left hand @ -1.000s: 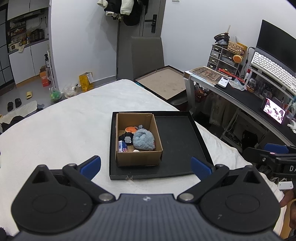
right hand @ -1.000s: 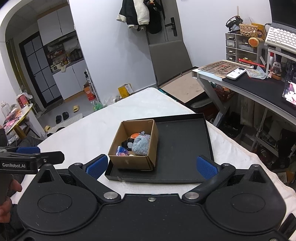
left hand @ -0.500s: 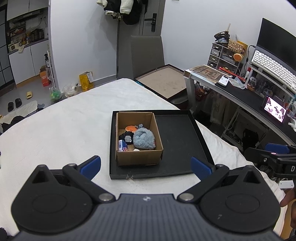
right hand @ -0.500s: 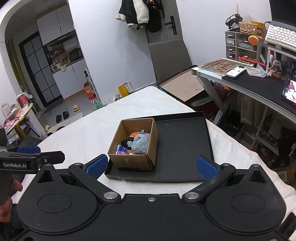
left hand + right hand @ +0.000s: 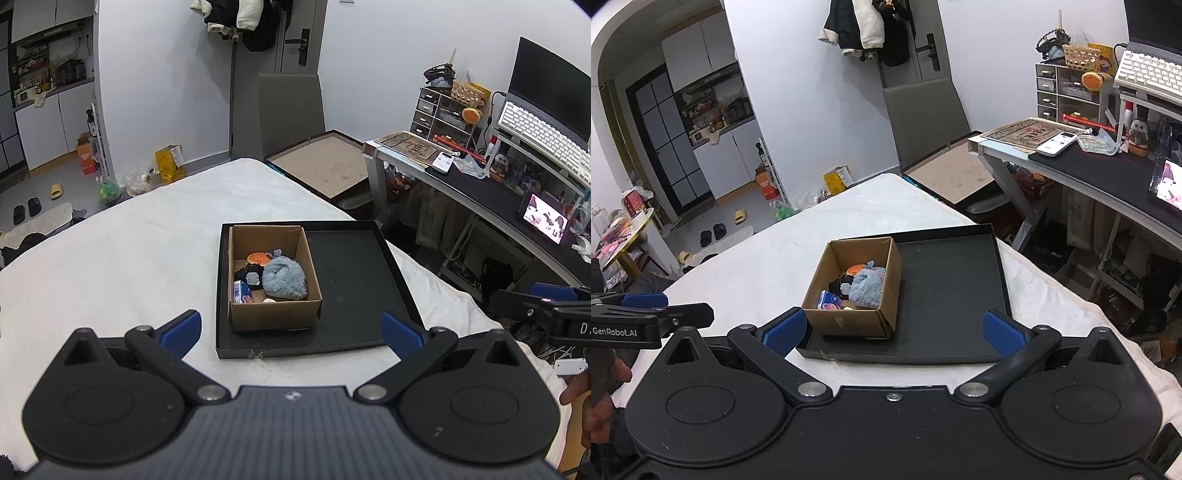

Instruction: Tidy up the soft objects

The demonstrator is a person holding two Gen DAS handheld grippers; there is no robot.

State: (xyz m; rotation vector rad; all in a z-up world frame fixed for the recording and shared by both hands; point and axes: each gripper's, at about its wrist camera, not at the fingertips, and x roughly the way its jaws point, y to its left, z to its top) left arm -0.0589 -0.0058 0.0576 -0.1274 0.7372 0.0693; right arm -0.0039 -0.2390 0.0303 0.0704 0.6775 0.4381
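A small cardboard box (image 5: 273,317) (image 5: 849,321) stands in the left half of a flat black tray (image 5: 354,273) (image 5: 953,288) on a white bed. Inside it lie a grey-blue plush (image 5: 285,277) (image 5: 866,287), a black soft toy (image 5: 250,276), an orange piece (image 5: 258,257) and a small blue-white packet (image 5: 241,291). My left gripper (image 5: 291,330) hangs open in front of the tray, holding nothing. Wide open too, my right gripper (image 5: 894,330) hovers over the tray's near edge, clear of the box.
The white bed (image 5: 110,266) spreads to the left of the tray. A desk (image 5: 480,192) with keyboard, phone and drawers runs along the right. A grey chair (image 5: 291,110) and a framed board (image 5: 325,166) stand behind the bed. A hand (image 5: 605,406) holds the other gripper at left.
Both grippers have drifted slightly backward and up, so the box and tray sit a little farther off. Both stay open.
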